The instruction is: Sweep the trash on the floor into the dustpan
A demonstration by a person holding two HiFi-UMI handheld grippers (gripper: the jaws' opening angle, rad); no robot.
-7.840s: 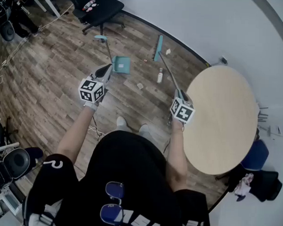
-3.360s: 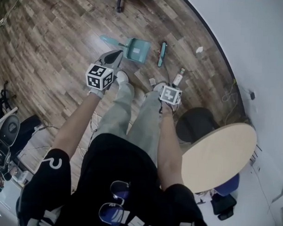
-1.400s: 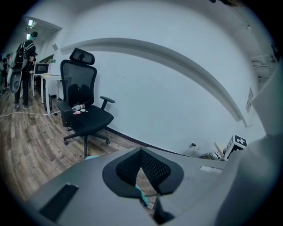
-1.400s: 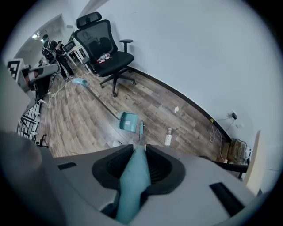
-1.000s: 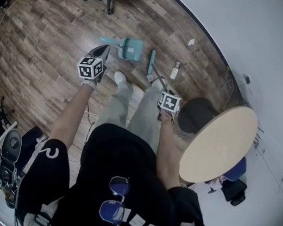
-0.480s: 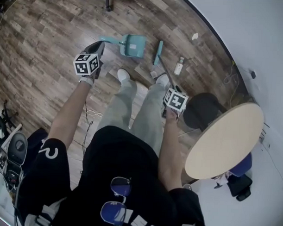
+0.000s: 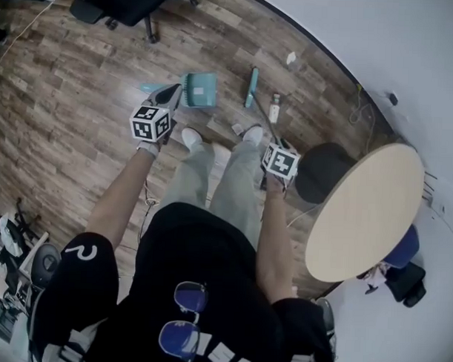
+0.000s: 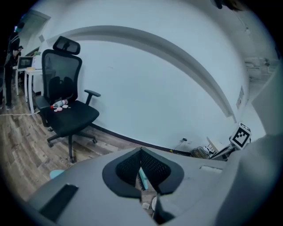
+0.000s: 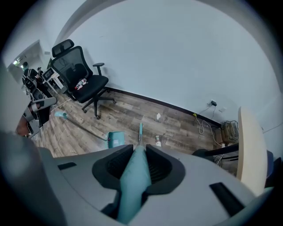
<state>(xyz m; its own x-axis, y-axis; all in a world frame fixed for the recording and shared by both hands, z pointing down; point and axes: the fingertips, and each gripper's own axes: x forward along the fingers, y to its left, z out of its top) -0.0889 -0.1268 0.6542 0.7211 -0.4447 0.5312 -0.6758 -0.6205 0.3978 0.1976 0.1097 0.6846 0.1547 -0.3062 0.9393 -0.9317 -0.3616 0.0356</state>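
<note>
In the head view a teal dustpan [image 7: 198, 90] lies on the wood floor, its handle end [image 7: 150, 87] pointing left. My left gripper [image 7: 172, 94] hovers just above that handle, shut with nothing in it. The left gripper view shows its jaws [image 8: 141, 152] meeting, with floor below. My right gripper [image 7: 275, 144] is shut on the teal broom handle [image 9: 131, 181]. The broom head [image 7: 252, 87] rests on the floor right of the dustpan. A small plastic bottle [image 7: 274, 108], a crumpled paper [image 7: 291, 58] and a small scrap [image 7: 238, 129] lie nearby.
A round wooden table [image 7: 366, 211] stands at the right with a dark stool [image 7: 321, 171] beside it. A black office chair [image 9: 79, 79] stands by the white wall at the left. Cables [image 9: 208, 123] run along the baseboard. The person's feet [image 7: 191, 137] are just behind the dustpan.
The person and the view have shifted. My left gripper has come closer to the dustpan handle. The right gripper still holds the broom, its head staying between dustpan and bottle.
</note>
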